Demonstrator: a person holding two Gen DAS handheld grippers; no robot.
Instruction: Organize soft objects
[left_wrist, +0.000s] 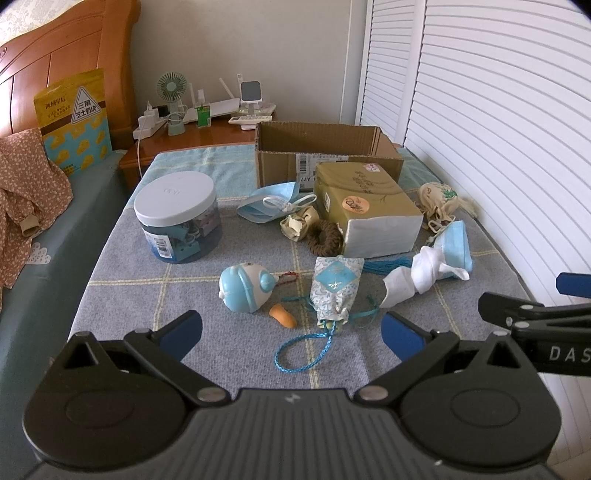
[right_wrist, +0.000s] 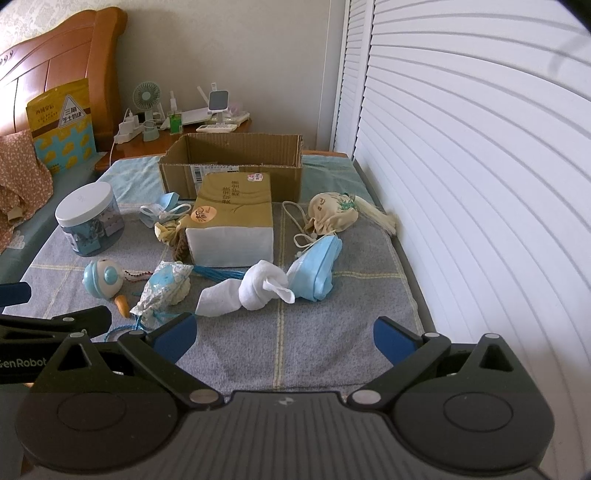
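Soft things lie scattered on a grey checked cloth (left_wrist: 147, 295). A white knotted sock (right_wrist: 251, 290) lies beside a folded blue face mask (right_wrist: 317, 269). A patterned blue sachet (left_wrist: 334, 290) with a blue cord lies near an orange earplug (left_wrist: 283, 316). A second blue mask (left_wrist: 271, 201), a brown hair scrunchie (left_wrist: 325, 238) and a beige pouch (right_wrist: 332, 214) lie around a gold tissue pack (left_wrist: 365, 206). An open cardboard box (right_wrist: 236, 162) stands at the back. My left gripper (left_wrist: 291, 328) hovers open before the sachet. My right gripper (right_wrist: 284, 334) hovers open before the sock, holding nothing.
A clear jar with a white lid (left_wrist: 177, 218) stands at the left, and a blue-white round gadget (left_wrist: 245, 288) lies in front of it. White louvred doors (right_wrist: 461, 184) bound the right side. A wooden nightstand (left_wrist: 199, 133) with a fan and electronics is behind.
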